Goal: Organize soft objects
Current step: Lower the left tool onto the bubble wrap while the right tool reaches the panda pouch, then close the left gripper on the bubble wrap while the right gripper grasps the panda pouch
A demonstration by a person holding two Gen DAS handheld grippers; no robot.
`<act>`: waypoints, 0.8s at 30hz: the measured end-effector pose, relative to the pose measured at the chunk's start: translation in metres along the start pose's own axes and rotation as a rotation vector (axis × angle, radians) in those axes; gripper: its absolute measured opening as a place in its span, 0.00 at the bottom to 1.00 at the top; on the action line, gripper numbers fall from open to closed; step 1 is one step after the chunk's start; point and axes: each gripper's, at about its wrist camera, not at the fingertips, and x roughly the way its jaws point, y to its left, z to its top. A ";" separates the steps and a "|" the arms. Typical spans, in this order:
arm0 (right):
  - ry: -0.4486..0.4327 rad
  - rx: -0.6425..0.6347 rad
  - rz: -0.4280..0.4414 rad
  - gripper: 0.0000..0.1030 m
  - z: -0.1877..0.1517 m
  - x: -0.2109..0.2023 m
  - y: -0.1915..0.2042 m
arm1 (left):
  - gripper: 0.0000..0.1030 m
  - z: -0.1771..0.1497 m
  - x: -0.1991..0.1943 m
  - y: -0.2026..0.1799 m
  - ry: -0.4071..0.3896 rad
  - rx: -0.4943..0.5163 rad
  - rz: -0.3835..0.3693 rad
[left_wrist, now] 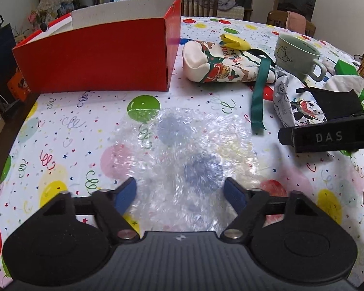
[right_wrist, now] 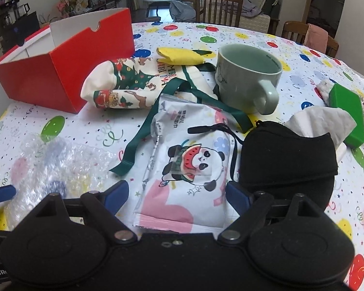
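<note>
Your left gripper [left_wrist: 179, 195], jaws half open astride the clear bubble wrap sheet [left_wrist: 182, 150], gripping nothing, may skid off its slick film; your right gripper [right_wrist: 174, 196], wide open and empty over the panda-print wipes pack [right_wrist: 189, 169], may snag the black fabric mask [right_wrist: 286, 155] just beside it.

Red box [left_wrist: 94, 55]; black mask [right_wrist: 287, 155]; balloon-print tablecloth [left_wrist: 68, 131].

Crinkly clear bubble wrap [left_wrist: 182, 145], glossy printed plastic wipes pack [right_wrist: 189, 165], matt black cloth mask [right_wrist: 286, 155], smooth glazed ceramic mug [right_wrist: 247, 77], printed cloth bag [right_wrist: 133, 84], red cardboard box [left_wrist: 97, 53], smooth patterned table [left_wrist: 60, 126] cover, white paper tissue [right_wrist: 320, 121].
</note>
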 end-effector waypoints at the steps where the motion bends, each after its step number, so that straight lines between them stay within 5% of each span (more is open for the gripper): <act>1: 0.002 -0.002 -0.004 0.84 0.000 0.001 0.000 | 0.56 0.000 0.000 0.000 -0.003 0.001 0.004; 5: 0.016 -0.008 -0.013 0.81 -0.001 0.004 0.001 | 0.31 0.003 -0.002 -0.001 -0.016 -0.003 0.013; 9: 0.016 -0.007 -0.021 0.74 -0.004 0.002 -0.001 | 0.20 0.005 -0.003 0.003 -0.021 -0.026 0.012; 24: -0.075 -0.081 0.110 0.66 -0.014 -0.053 -0.009 | 0.13 0.012 -0.018 0.009 -0.047 -0.081 0.013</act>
